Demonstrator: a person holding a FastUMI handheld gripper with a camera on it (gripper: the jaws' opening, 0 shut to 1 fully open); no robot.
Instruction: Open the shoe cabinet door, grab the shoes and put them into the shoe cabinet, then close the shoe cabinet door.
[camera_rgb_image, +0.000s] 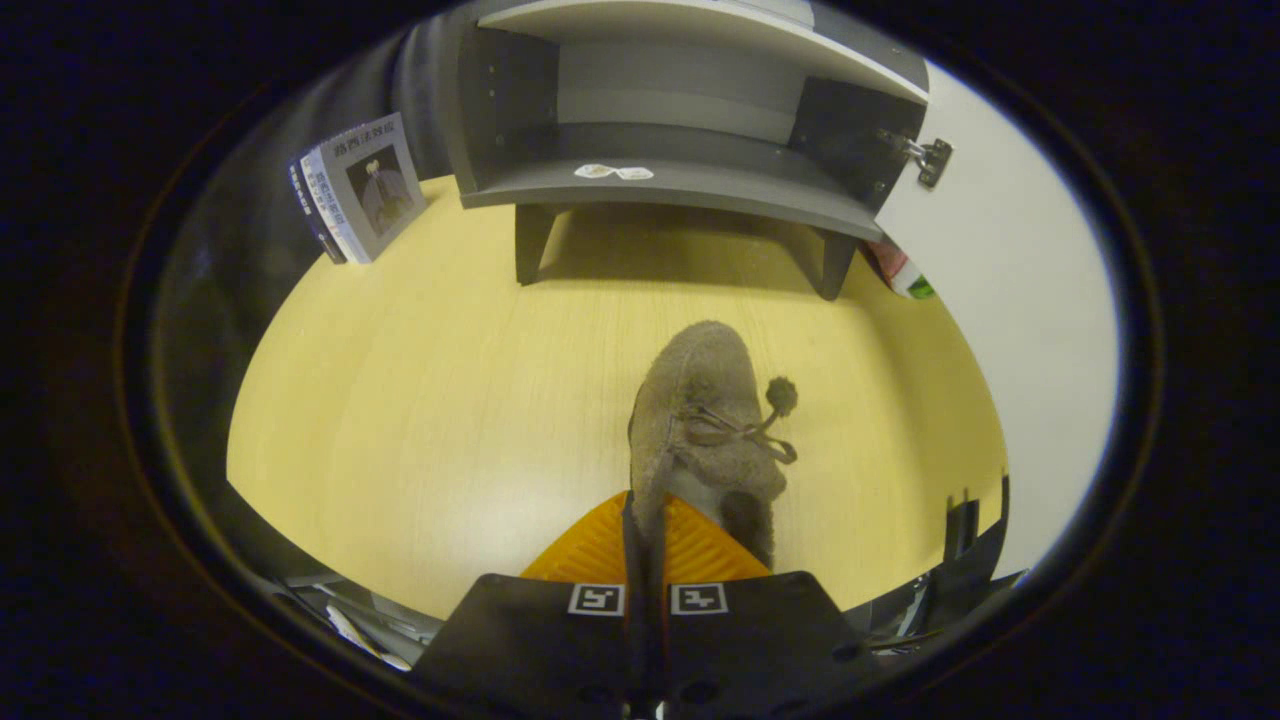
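A grey-brown suede shoe (700, 410) with a pom-pom lace points away from me over the light wooden table (420, 400). My gripper (647, 535) is shut on the shoe, both fingers pinching the left rim of its heel opening. Beyond the shoe stands the grey shoe cabinet (660, 180) on short legs. Its white door (1010, 260) is swung open to the right on a metal hinge (930, 158). The lower shelf holds only two small stickers (612, 172).
A few books (355, 190) lean against the dark wall left of the cabinet. A red and green object (905, 272) lies behind the cabinet's right leg, by the door. Dark gear (965, 560) sits off the table's near right corner.
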